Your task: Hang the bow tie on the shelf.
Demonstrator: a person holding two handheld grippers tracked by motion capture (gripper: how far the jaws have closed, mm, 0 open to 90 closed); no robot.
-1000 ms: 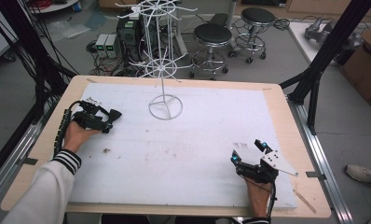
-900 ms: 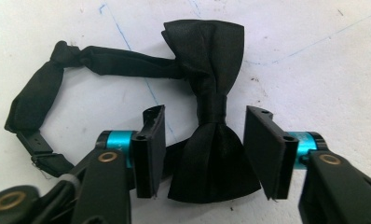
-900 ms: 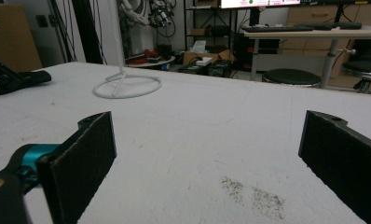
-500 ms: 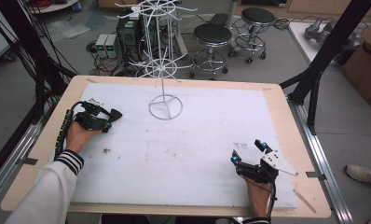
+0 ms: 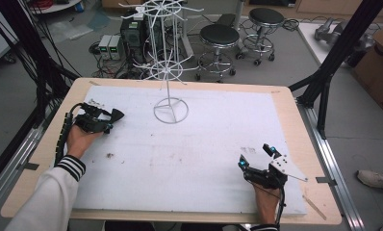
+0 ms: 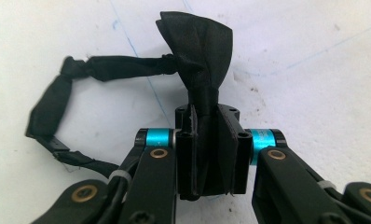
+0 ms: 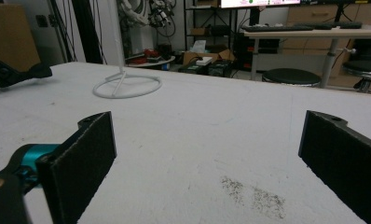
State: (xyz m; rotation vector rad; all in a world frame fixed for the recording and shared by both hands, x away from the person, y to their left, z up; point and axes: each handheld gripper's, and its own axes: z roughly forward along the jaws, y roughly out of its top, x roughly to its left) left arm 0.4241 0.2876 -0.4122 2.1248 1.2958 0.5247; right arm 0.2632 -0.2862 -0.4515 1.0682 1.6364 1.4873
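Your left tongs [image 6: 207,149] have just squeezed together on a black bow tie [image 6: 197,60], one wing pinched between the pads. The other wing sticks out past the tips, and the strap [image 6: 58,102] loops on the white surface [image 5: 189,159], near its left edge. Your right tongs [image 7: 207,154] rest wide apart, holding nothing, well away from the white wire stand [image 5: 169,72].

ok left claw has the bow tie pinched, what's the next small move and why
Probably lift it a little off the white mat. The left claw has just closed on one wing of the bow tie, while the strap lies loose on the mat. The wire stand looks a likely target; the right claw waits open.
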